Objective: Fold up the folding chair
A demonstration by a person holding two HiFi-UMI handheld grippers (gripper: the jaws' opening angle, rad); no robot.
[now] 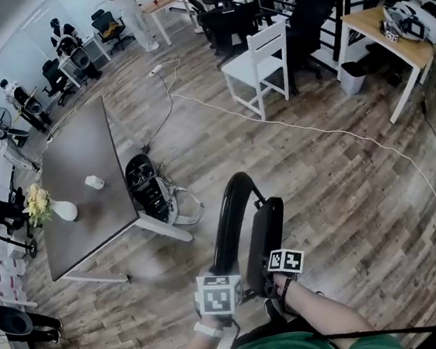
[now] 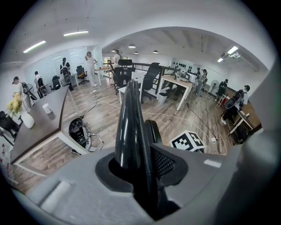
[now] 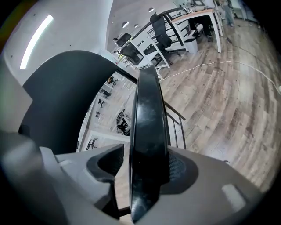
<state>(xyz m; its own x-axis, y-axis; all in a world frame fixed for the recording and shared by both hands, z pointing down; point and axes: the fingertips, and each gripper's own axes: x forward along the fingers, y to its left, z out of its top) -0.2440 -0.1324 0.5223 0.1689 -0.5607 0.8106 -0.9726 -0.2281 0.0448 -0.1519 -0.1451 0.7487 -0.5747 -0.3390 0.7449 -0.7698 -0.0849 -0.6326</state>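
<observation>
**Step in hand.** The chair (image 1: 238, 214) is stood on the wood floor (image 1: 344, 187) directly before the person, just right of the grey table (image 1: 83, 161). In the head view the seat panel (image 1: 265, 231) is seen drawn up close beside the curved frame tube (image 1: 225, 204), with only a narrow gap between them. The fold is therefore judged to be nearly complete.

**Next move.** The panel is to be brought flush against the frame. Both grips should be kept firm, and the two parts should be pressed toward each other so that the chair does not tip or spring back open.

**Left gripper.** The left gripper (image 2: 139, 173) is clamped on the frame tube (image 2: 131, 118). Its jaws are set narrow, and the tube is pinched between the pads and runs straight up out of them.

**Right gripper.** The right gripper (image 3: 147, 176) is clamped on the edge of the seat panel (image 3: 148, 118). Its jaws are set wider to take the thicker edge, which fills the gap between the pads. In the head view both grippers are seen low on the chair, close together.
</observation>
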